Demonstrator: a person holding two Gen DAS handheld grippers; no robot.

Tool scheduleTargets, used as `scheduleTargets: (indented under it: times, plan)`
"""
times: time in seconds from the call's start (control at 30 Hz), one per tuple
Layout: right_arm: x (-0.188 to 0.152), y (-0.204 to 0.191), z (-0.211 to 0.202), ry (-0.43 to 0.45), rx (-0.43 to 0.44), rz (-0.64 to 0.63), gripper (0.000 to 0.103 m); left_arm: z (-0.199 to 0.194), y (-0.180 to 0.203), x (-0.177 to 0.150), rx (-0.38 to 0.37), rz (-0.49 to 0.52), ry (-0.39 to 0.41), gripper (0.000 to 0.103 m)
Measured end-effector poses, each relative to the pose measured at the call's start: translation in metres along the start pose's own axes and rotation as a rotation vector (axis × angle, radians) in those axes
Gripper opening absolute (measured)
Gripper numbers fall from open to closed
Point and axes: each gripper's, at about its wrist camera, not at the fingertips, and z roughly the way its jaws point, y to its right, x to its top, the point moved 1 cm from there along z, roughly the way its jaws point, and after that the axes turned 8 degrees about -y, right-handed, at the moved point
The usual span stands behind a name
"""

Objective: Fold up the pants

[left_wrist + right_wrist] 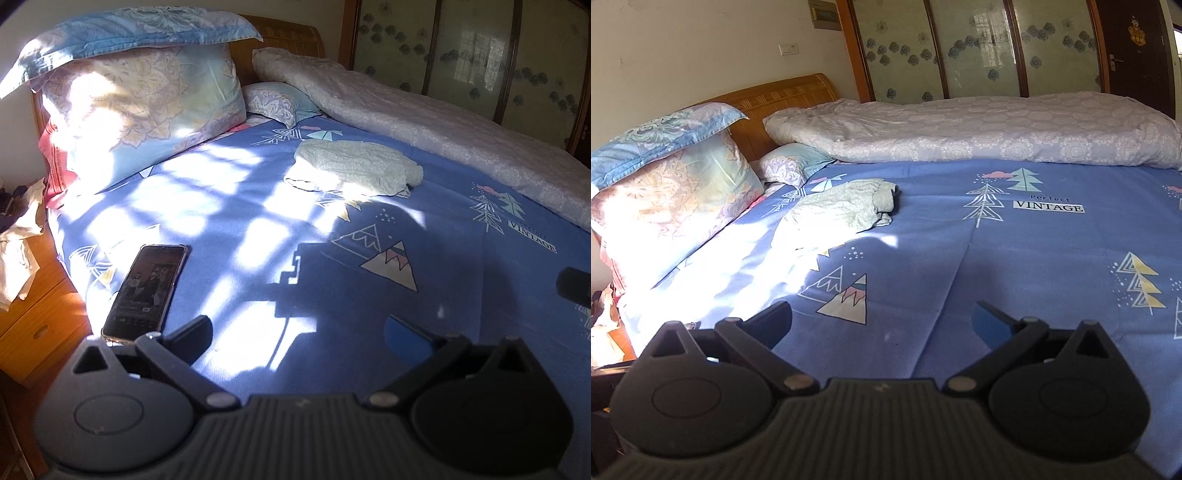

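Both grippers hover low over the near part of the bed, nothing held. Left gripper: fingers spread wide, bare sheet between them. Right gripper: fingers spread wide too, empty.

Pants = pale green crumpled bundle, lying far on the bed, centre-left, near the small pillow and just short of the rolled quilt. Seen from the right wrist cam the pants look bunched, w/ a dark bit at the right end; we can't tell waistband from legs. Well apart from both grippers.

Risks as we judge them:
- Bundle gives no clear edge. Grabbing a random fold → more than one layer pinched, garment won't open flat, fold comes out skewed.
- Fingers closing low may catch the sheet along w/ the cloth; sheet drags up and wrinkles the bed under the fold.
- Strong sun patch over the near half of the pants washes out detail; hems easy to misread there.
- Phone lies at the near left edge of the bed, just beside the left gripper. A sweep of cloth or gripper could knock it off toward the nightstand.
- Quilt close behind: spreading the pants farward could run them up onto it, so uneven base.
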Motion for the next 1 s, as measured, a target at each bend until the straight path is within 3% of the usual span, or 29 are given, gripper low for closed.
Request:
scheduleTargets:
  times: [0.07, 0.23, 0.53, 1.0]
  plan:
    - [-0.005, -0.005, -0.006, 0.018, -0.008, -0.001, 0.103, -0.003, 0.003, -0.001, -0.018, 0.013, 0.004, 0.103]
    - [-0.012, -0.011, -0.017, 0.052, -0.012, -0.002, 0.103, -0.012, 0.018, -0.005, 0.064, 0.117, 0.096, 0.103]
    - [-0.02, -0.009, -0.015, 0.048, -0.02, 0.006, 0.103, -0.001, 0.02, -0.011, 0.052, 0.112, 0.062, 0.103]
    - [-0.027, -0.002, -0.007, 0.027, -0.014, 0.052, 0.103, -0.01, 0.028, -0.014, 0.042, 0.156, 0.097, 0.103]
